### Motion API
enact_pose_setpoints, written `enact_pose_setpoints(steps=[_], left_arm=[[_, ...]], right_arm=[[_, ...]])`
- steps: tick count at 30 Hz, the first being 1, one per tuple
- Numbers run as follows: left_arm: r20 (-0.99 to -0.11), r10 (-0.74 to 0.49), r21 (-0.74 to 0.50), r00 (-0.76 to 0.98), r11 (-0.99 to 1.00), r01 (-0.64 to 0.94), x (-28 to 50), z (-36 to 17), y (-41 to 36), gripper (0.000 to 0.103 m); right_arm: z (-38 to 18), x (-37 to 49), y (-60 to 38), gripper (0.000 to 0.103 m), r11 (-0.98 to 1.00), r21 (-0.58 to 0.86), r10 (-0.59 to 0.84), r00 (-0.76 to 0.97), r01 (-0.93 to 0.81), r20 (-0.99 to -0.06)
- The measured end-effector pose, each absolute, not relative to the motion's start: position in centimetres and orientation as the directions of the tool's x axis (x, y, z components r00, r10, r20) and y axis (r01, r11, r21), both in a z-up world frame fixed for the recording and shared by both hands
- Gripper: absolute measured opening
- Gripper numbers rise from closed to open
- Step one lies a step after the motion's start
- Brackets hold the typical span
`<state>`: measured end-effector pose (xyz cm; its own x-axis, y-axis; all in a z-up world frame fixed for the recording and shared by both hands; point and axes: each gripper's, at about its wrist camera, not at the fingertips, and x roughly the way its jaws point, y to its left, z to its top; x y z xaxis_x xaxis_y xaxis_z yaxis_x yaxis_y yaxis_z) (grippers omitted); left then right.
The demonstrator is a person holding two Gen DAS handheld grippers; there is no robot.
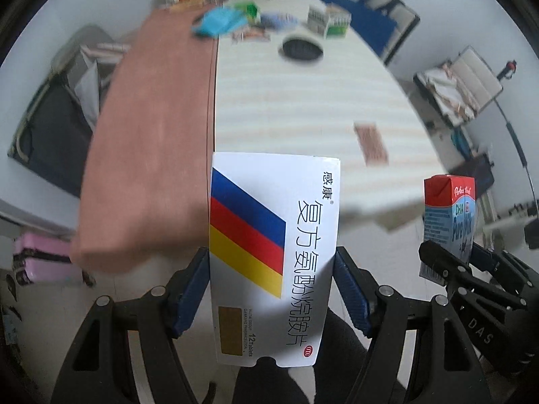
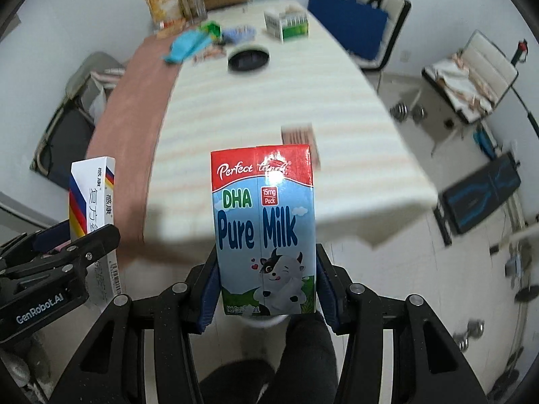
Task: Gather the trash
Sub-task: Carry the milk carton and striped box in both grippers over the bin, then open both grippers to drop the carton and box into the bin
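The left gripper (image 1: 271,289) held a white medicine box (image 1: 273,256) clamped between its blue pads, above the near edge of the table (image 1: 303,101). To its right, the right gripper (image 2: 266,289) was closed on a milk carton (image 2: 264,232), kept upright in the same place. Both pieces of trash seemed already lifted, so the step in hand was probably the carrying. No bin was visible; the next move would need to find it and open the fingers above it. A small packet (image 2: 298,138) lay on the table, and other items at the far end.
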<state>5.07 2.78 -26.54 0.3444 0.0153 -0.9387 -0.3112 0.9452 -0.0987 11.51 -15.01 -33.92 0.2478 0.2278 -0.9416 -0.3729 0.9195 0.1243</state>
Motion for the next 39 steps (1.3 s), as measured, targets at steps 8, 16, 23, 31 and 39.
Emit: enact_pose_setpoints(steps=[8,16,23,31,39], left_arm=[[-0.990,-0.069,-0.111,0.122,0.917,-0.384,4.1,-40.0,2.3,0.070],[-0.984,-0.181,-0.162,-0.003,0.886,-0.435,7.7,-59.9,2.8,0.070],[-0.993,-0.113,-0.092,-0.024,0.898,-0.430,8.8,-70.3,3.2,0.094],[-0.999,-0.042,-0.025,-0.031,0.909,-0.417,7.2,-71.7,2.5,0.103],[-1.000,-0.016,-0.015,0.001,0.896,-0.443,4.5,-66.6,3.1,0.103]], right_arm=[[-48.3,8.1,-16.8,0.052,0.924,0.174,0.194,0.024,-0.341,-0.981],[-67.6,7.6,-16.5,0.052,0.909,0.263,0.232,-0.132,-0.323,-0.964],[-80.6,7.8,-16.9,0.072,0.901,0.297,0.249,-0.183,-0.315,-0.951],[-83.7,6.6,-18.5,0.103,0.912,0.210,0.164,-0.154,-0.352,-0.974],[-79.0,7.5,-17.1,0.103,0.914,0.116,0.087,-0.090,-0.389,-0.992]])
